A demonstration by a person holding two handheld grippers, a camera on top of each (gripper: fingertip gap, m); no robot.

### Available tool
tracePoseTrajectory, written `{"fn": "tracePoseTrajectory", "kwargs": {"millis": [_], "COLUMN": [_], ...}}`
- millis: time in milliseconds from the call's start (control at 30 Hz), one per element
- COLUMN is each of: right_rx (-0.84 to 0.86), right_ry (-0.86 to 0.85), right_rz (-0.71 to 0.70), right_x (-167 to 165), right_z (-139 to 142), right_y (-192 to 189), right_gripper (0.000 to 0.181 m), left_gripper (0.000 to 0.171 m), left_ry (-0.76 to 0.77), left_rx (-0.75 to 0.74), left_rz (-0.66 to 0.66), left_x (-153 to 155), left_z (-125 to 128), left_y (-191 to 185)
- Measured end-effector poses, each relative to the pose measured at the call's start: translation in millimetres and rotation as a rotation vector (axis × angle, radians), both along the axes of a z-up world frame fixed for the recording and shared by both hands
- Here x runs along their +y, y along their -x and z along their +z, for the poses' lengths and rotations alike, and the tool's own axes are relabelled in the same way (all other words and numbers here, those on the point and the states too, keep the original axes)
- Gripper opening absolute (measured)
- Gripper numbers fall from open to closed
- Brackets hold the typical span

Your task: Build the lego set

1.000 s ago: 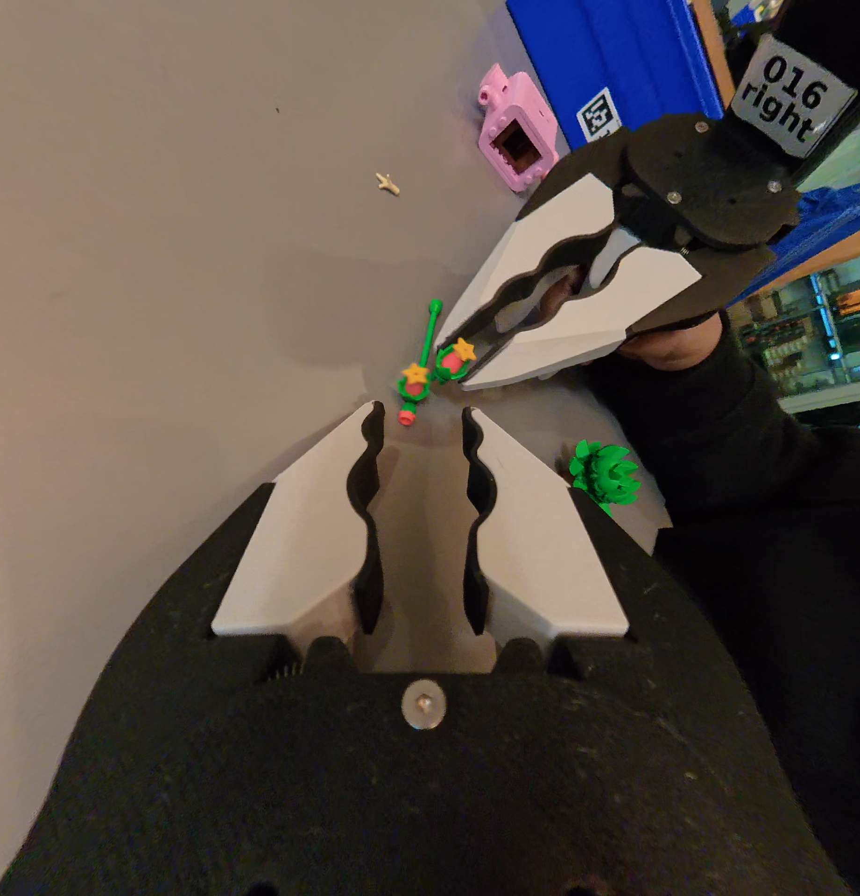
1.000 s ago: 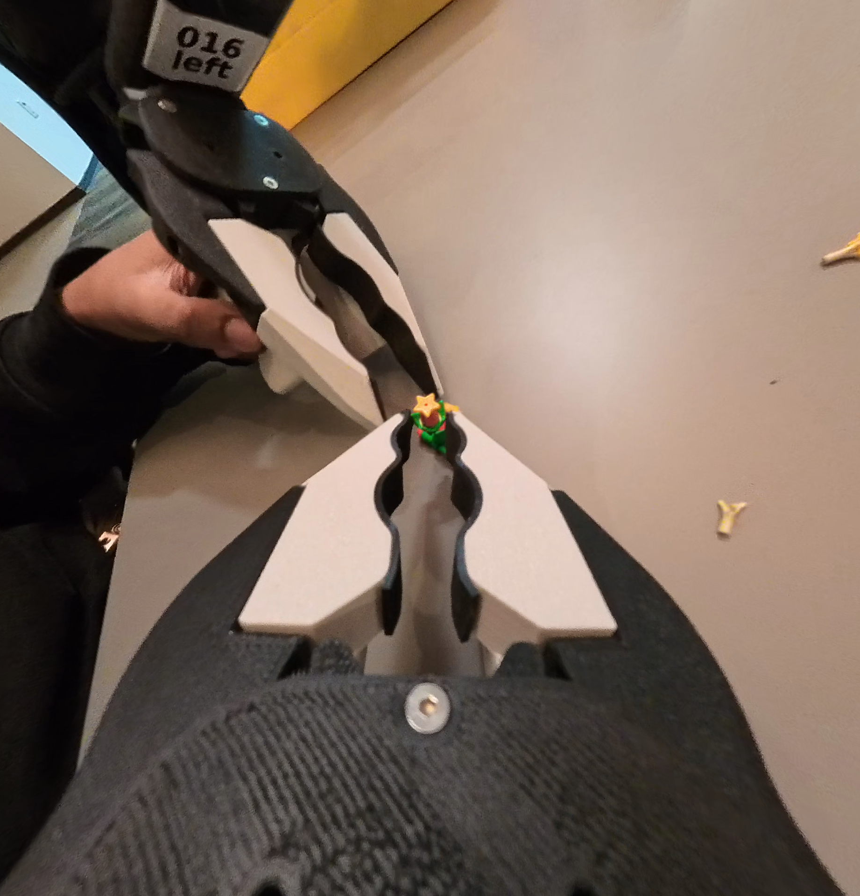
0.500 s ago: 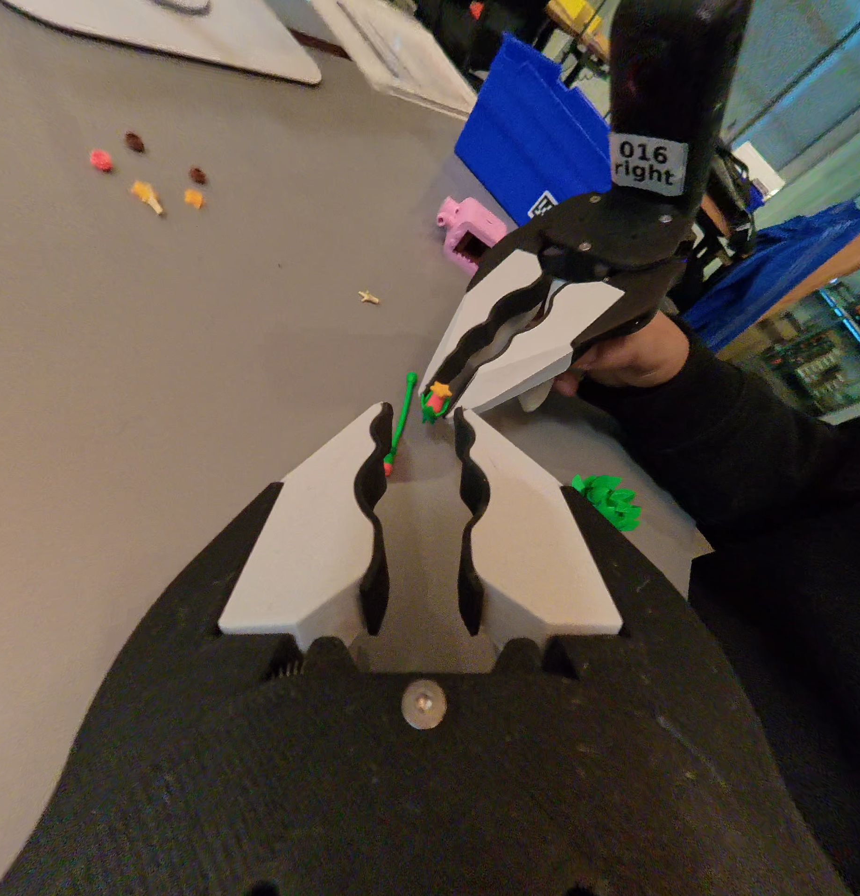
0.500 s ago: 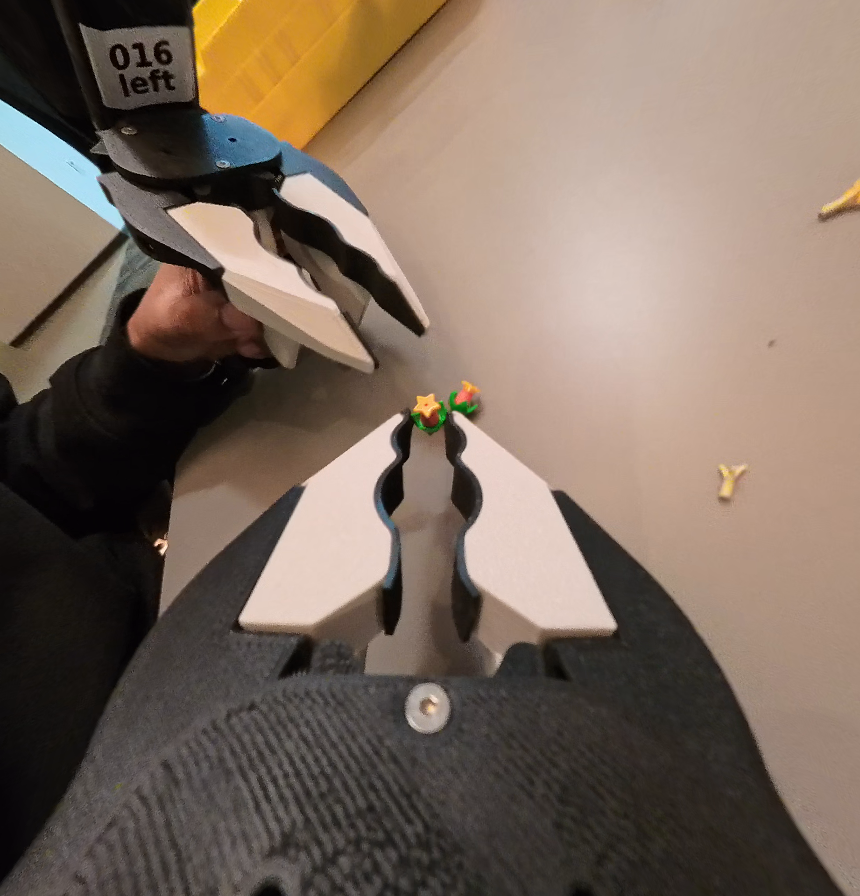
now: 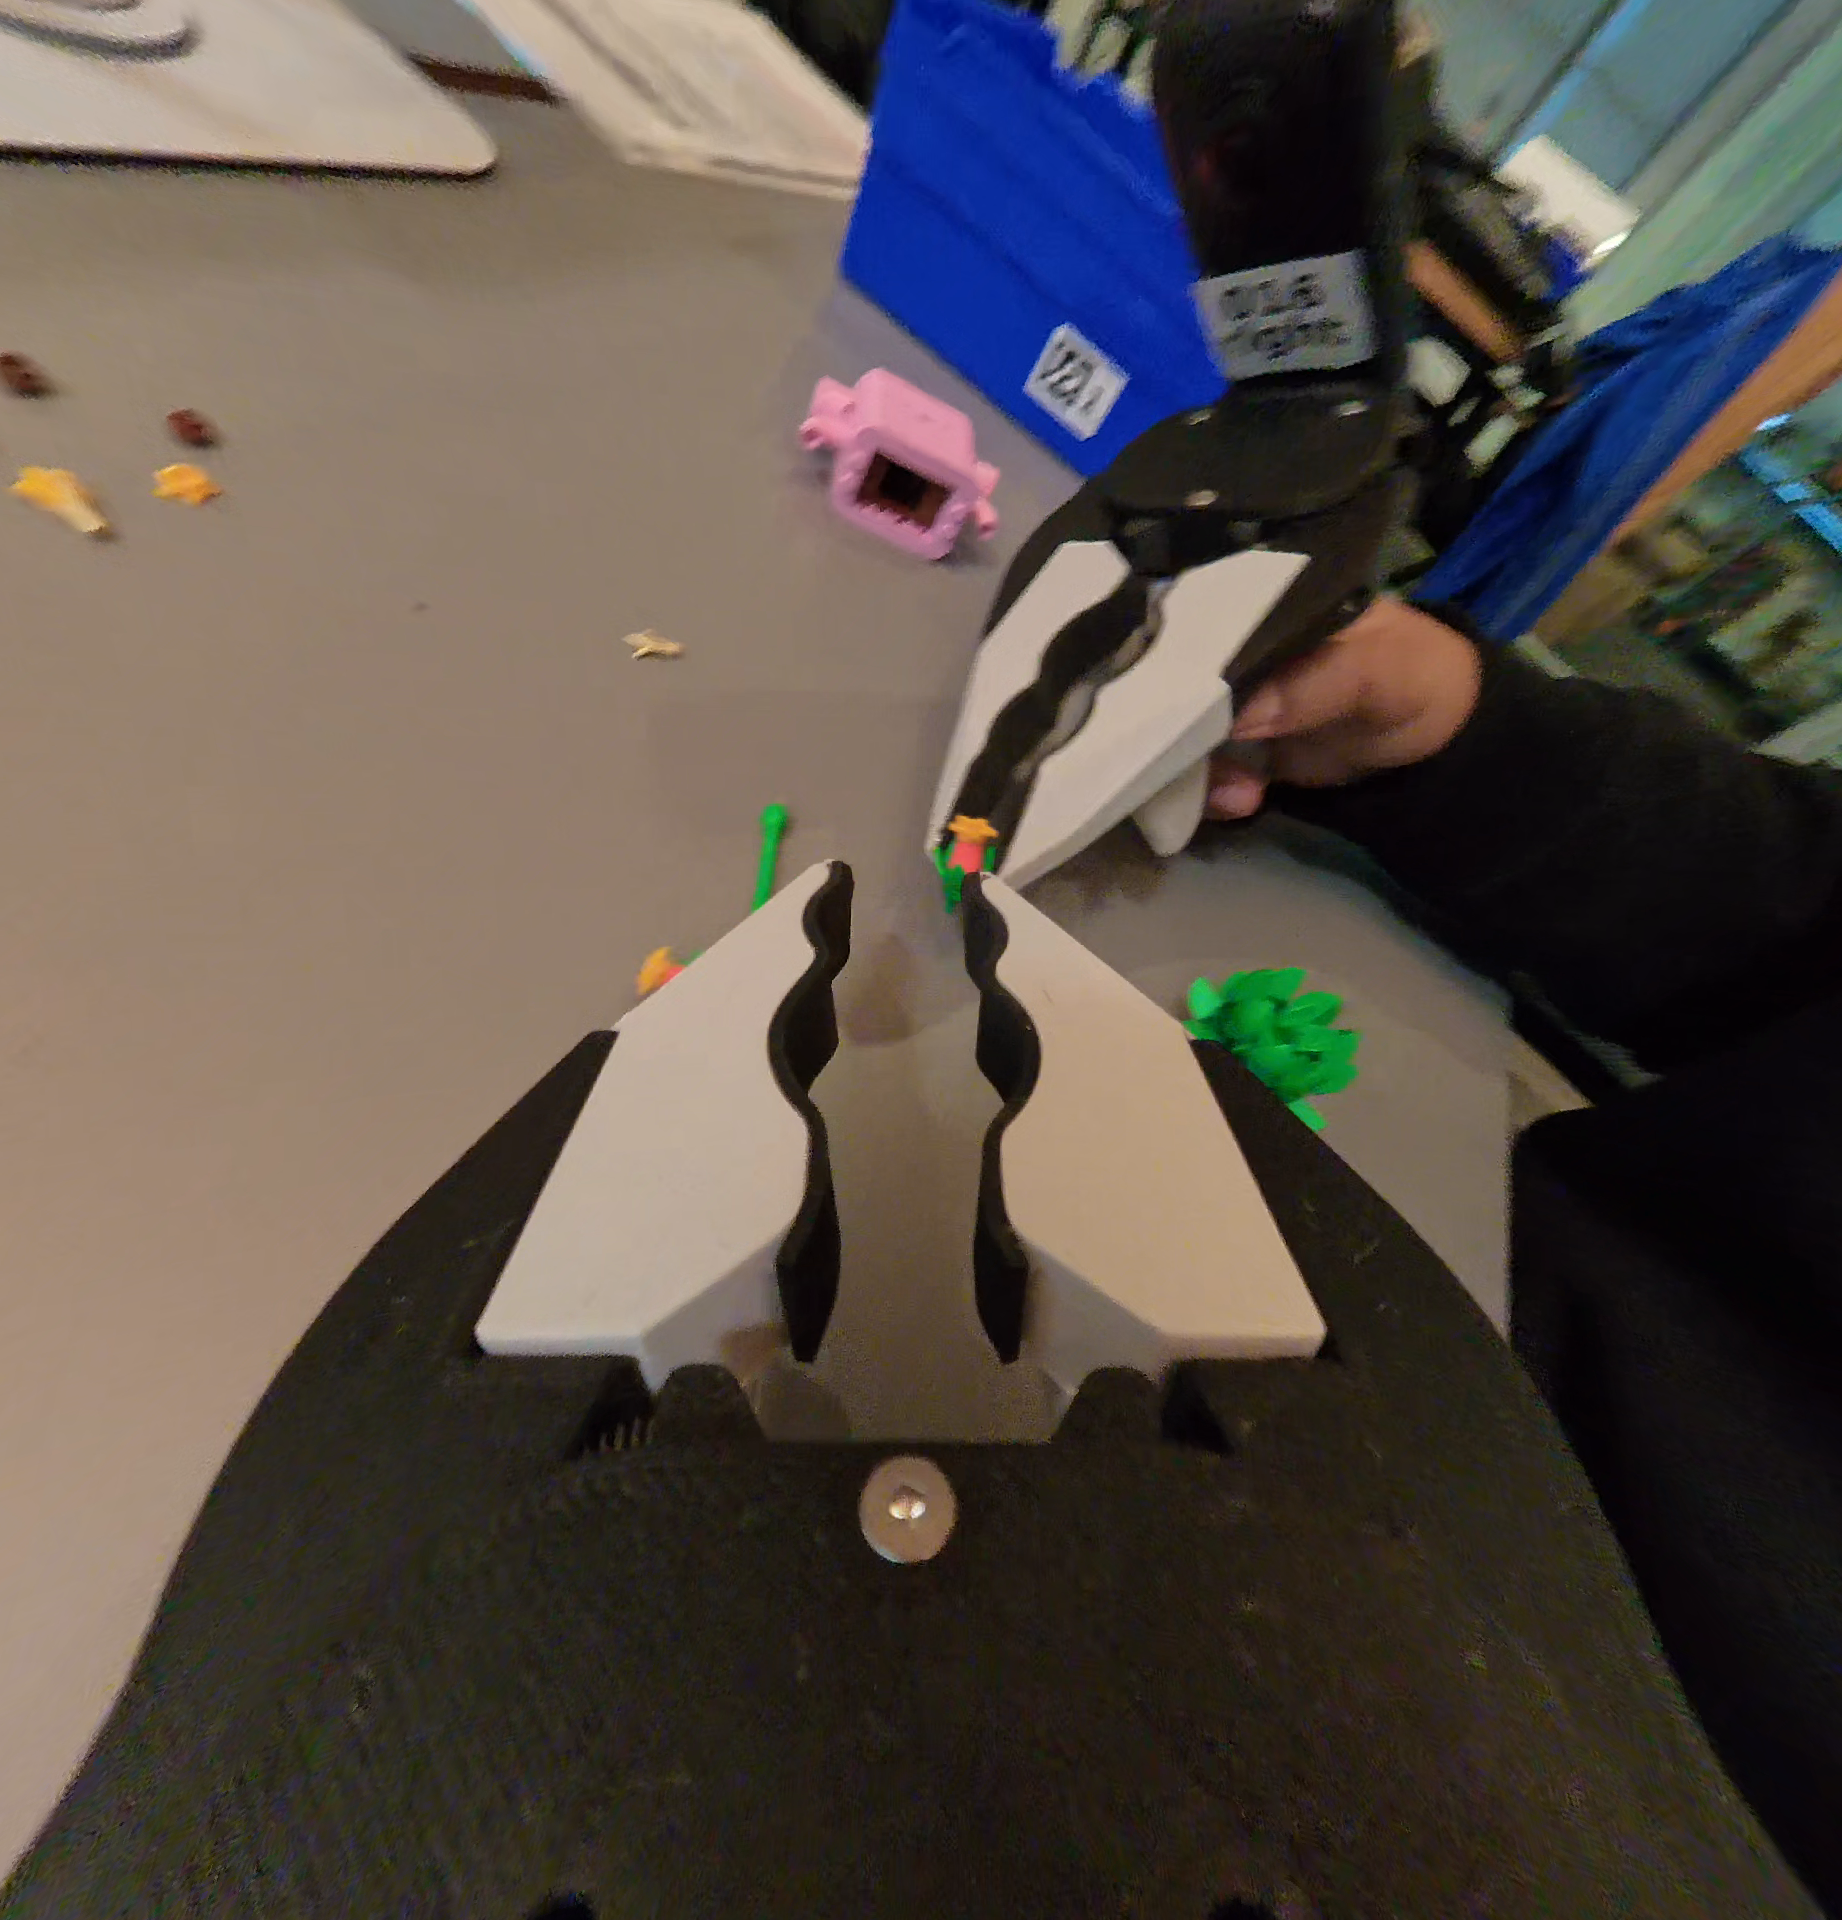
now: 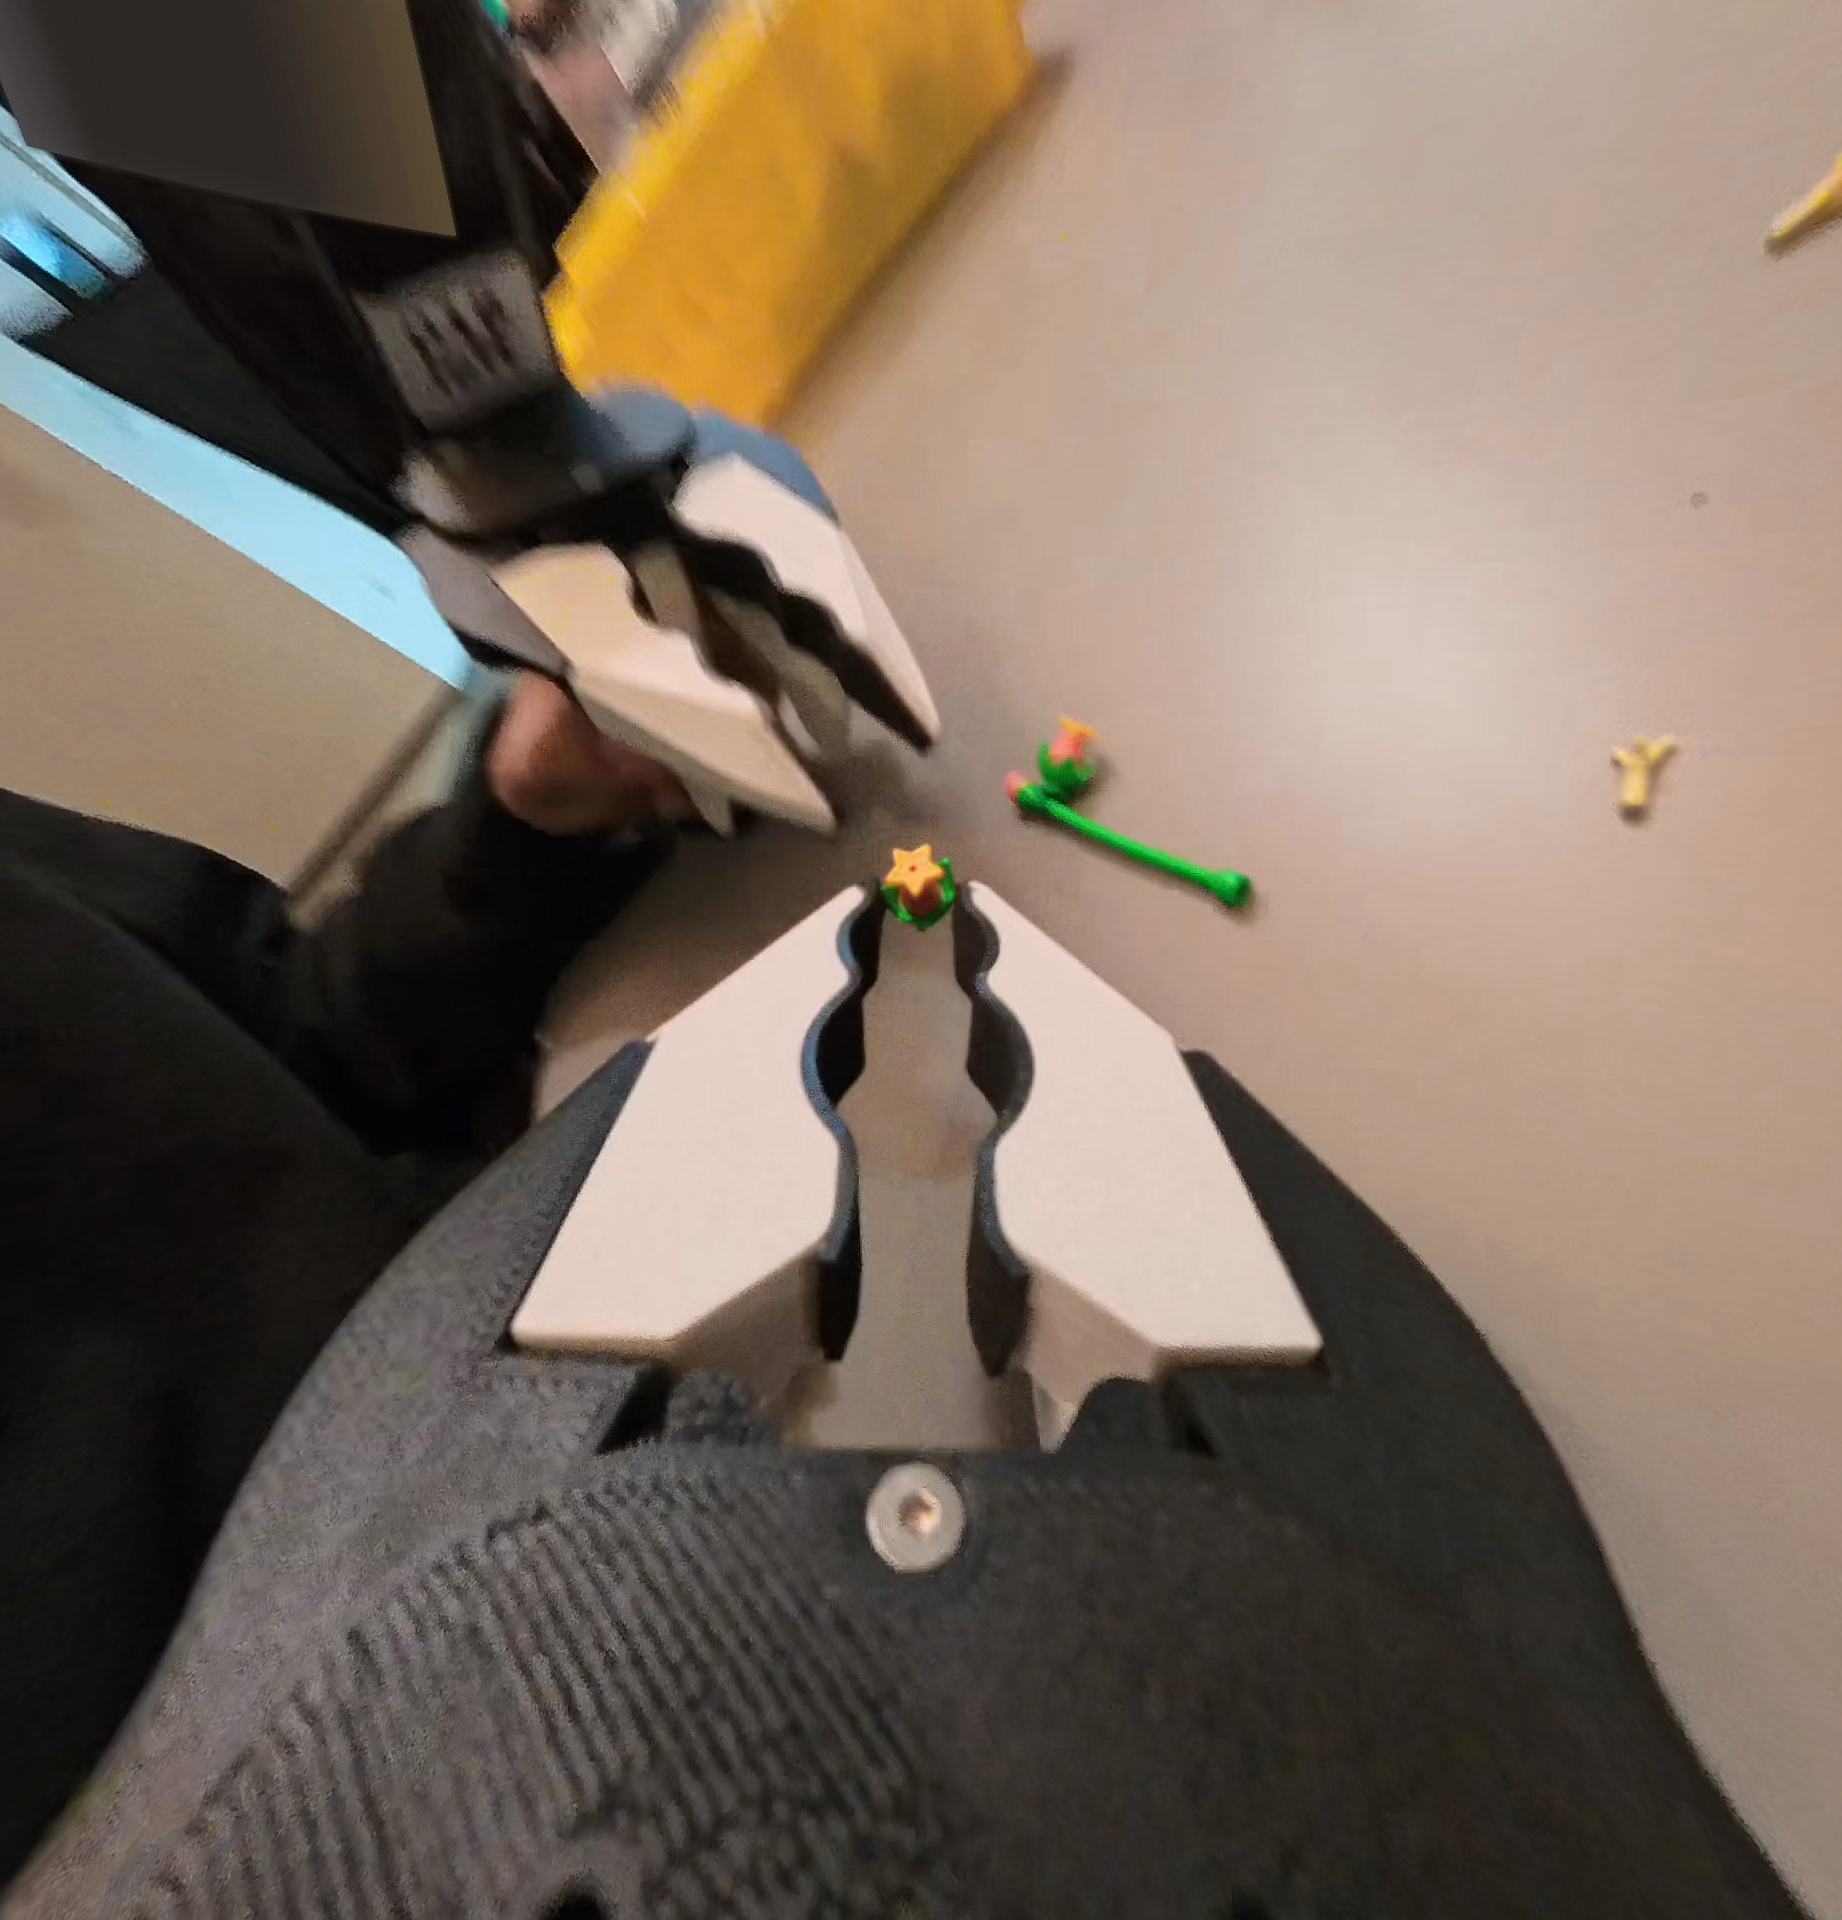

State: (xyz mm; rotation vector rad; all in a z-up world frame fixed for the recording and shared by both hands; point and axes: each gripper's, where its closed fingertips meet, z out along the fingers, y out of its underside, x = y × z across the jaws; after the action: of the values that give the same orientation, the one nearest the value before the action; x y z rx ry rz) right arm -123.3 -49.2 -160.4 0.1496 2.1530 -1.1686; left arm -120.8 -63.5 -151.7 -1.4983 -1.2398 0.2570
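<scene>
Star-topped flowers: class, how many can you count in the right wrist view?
2. One flower is pinched at the right gripper tips; the other flower lies on the table by the green stem.

a small flower piece [image 6: 919,885] is pinched at the tips of the right gripper [image 6: 919,902]; a green stem [image 6: 1135,840] is seen lying on the worktop [image 6: 1416,520] nearby.

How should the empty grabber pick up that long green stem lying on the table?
Probably by the bare middle of the green stem, coming straight down with the left gripper, one finger on each side. The stem lies flat and thin, so fingers must cross it. A flower crowds its pink end, leaving the middle freest.
</scene>
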Motion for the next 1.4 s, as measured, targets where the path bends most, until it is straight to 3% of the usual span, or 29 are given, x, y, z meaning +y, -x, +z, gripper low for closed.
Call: {"fn": "tracePoseTrajectory", "kwargs": {"millis": [167,333,500,633,967,1033,1100,1200,1400], "right_rx": [-0.183,-0.243,-0.263,-0.263,-0.264,-0.246,-0.21,-0.08,0.49], "right_ry": [0.214,0.31,0.333,0.33,0.328,0.333,0.342,0.376,0.272], "right_rz": [-0.045,-0.052,-0.046,-0.048,-0.031,-0.027,-0.041,-0.023,0.328], "right_x": [-9,-14,-15,-15,-15,-15,-15,-10,18], "right_z": [52,76,84,82,82,82,83,87,78], "right_y": [1,-6,-10,-11,-16,-16,-12,-6,-23], "right_gripper": [0.012,0.012,0.011,0.011,0.012,0.019,0.038,0.047,0.042], "left_gripper": [0.016,0.009,0.007,0.012,0.005,0.005,0.005,0.005,0.005], "left_ry": [-0.041,-0.043,-0.052,-0.103,-0.077,-0.082,-0.086,-0.084,-0.057], "left_rx": [0.127,0.252,0.336,0.346,0.372,0.376,0.376,0.375,0.352], "left_rz": [-0.056,-0.024,0.033,-0.004,-0.005,-0.012,-0.019,-0.03,-0.169], "left_x": [17,17,6,9,10,10,11,12,32], "left_z": [25,47,61,66,69,69,70,69,61], "left_y": [-3,-3,-6,-10,-12,-13,-14,-15,-24]}}
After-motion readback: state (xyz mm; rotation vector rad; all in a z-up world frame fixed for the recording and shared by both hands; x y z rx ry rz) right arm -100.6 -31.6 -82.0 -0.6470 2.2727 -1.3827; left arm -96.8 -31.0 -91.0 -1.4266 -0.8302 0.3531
